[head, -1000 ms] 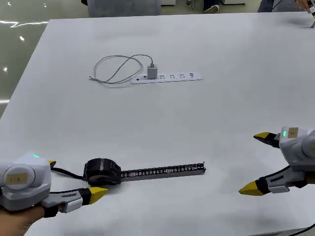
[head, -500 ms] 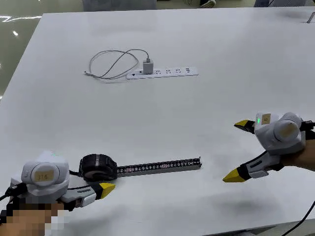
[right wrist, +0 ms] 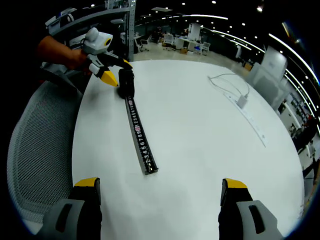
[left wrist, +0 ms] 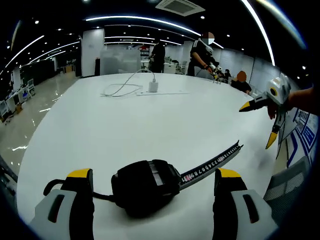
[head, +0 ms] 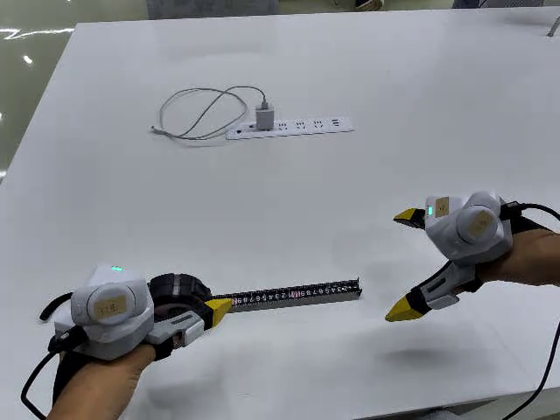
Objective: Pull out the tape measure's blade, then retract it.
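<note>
A black tape measure (head: 178, 291) lies near the white table's front edge, its blade (head: 289, 295) pulled out to the right and flat on the table. My left gripper (head: 199, 297) is open, one jaw on each side of the case (left wrist: 145, 185), not closed on it. My right gripper (head: 401, 262) is open in the air just right of the blade's end hook (head: 357, 286). In the right gripper view the blade tip (right wrist: 150, 170) lies just ahead of the open gripper (right wrist: 160, 183), a little left of centre. The blade (left wrist: 212, 162) runs toward the right gripper (left wrist: 257, 126).
A white power strip (head: 289, 128) with a plugged-in charger (head: 263, 116) and a looped cable (head: 197, 114) lies at the back of the table (head: 394, 105). A grey mesh chair (right wrist: 40, 150) stands off the table's edge. People stand far behind (left wrist: 200, 52).
My left gripper has come forward until its jaws stand on either side of the tape measure's case. My right gripper has moved left, closer to the blade's end. The blade has not moved.
</note>
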The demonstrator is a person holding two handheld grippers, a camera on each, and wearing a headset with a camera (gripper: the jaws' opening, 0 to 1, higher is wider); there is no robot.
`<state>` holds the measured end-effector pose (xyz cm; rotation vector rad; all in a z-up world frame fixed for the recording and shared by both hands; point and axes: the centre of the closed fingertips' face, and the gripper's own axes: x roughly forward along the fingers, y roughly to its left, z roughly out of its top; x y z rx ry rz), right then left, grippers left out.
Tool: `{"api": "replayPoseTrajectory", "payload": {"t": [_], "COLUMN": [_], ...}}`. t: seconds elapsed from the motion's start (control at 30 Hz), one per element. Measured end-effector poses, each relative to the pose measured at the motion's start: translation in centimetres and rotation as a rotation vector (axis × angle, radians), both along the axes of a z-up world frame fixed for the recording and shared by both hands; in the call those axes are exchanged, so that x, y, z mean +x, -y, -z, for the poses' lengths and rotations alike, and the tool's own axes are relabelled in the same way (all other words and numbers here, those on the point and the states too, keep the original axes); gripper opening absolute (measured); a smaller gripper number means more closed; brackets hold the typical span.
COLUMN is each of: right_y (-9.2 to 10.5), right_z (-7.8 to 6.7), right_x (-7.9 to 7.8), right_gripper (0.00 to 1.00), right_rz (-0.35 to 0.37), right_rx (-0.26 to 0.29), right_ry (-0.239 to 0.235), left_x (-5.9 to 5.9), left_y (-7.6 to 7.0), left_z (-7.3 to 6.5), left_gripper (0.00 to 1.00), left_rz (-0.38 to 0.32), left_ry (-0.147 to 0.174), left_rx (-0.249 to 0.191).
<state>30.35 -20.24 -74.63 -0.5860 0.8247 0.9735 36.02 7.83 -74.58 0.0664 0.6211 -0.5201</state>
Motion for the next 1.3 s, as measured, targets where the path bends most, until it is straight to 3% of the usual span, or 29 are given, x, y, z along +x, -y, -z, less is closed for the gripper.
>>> {"api": "replayPoseTrajectory", "payload": {"t": [0.1,0.27,0.37,0.43,0.7,0.9,1.0,1.3], "right_y": [-0.5,-1.0,-1.6,-1.8,-2.5,-3.1,-3.0,-2.9], "right_z": [0.5,1.6,2.1,2.7,4.2,5.0,5.3,5.9], "right_x": [0.2,0.7,0.9,1.0,1.5,1.2,0.7,0.2], "right_gripper": [0.99,0.99,0.99,0.92,0.88,0.76,0.61,0.41], "right_rz": [-0.042,-0.069,-0.096,-0.125,-0.146,-0.19,-0.208,-0.249], "right_rx": [-0.011,-0.023,-0.02,-0.026,-0.044,-0.064,-0.075,-0.102], "right_ry": [0.0,-0.025,-0.031,-0.043,-0.074,-0.091,-0.114,-0.133], "left_x": [0.5,0.4,0.4,0.5,0.7,0.8,0.8,0.6], "left_y": [-0.1,0.6,0.4,0.1,0.1,0.2,0.2,-0.2], "left_z": [-0.3,-0.1,0.5,0.4,0.3,0.3,0.2,0.6], "left_gripper": [0.99,0.99,0.99,0.99,0.99,0.99,0.99,0.99], "left_rz": [-0.042,-0.045,-0.063,-0.087,-0.096,-0.088,-0.086,-0.105], "left_ry": [0.035,0.033,0.028,0.046,0.098,0.126,0.136,0.129], "left_rx": [-0.003,-0.033,-0.025,-0.033,-0.023,-0.005,0.0,0.019]}}
